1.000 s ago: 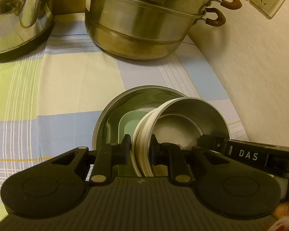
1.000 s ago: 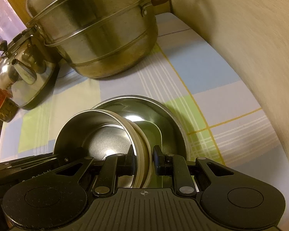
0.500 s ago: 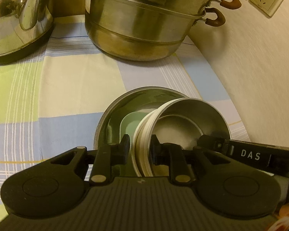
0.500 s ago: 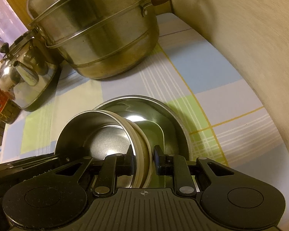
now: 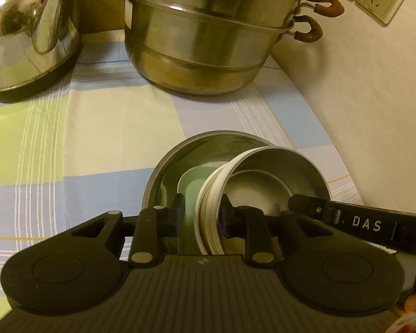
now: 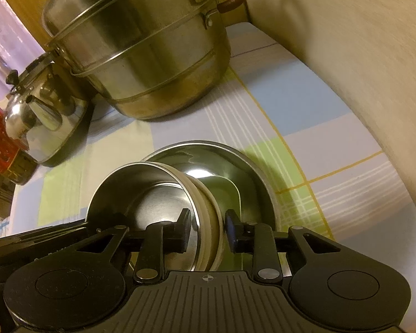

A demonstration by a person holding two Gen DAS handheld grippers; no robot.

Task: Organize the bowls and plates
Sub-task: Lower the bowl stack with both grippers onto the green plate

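Checked cloth in blue, green and cream covers the tabletop. At its back edge stand a shiny kettle, then a big steel pot; a cream wall runs along the right edge. Near the front right, the left gripper and right gripper each sit part open around the rim of a small bowl, tipped inside a big steel bowl.

Blue-green-cream checked tablecloth, pale green plate, cream-sided steel bowl.

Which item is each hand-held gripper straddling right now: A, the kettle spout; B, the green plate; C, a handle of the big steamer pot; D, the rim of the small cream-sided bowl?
D: the left hand-held gripper and right hand-held gripper each have fingers either side of the small bowl rim.
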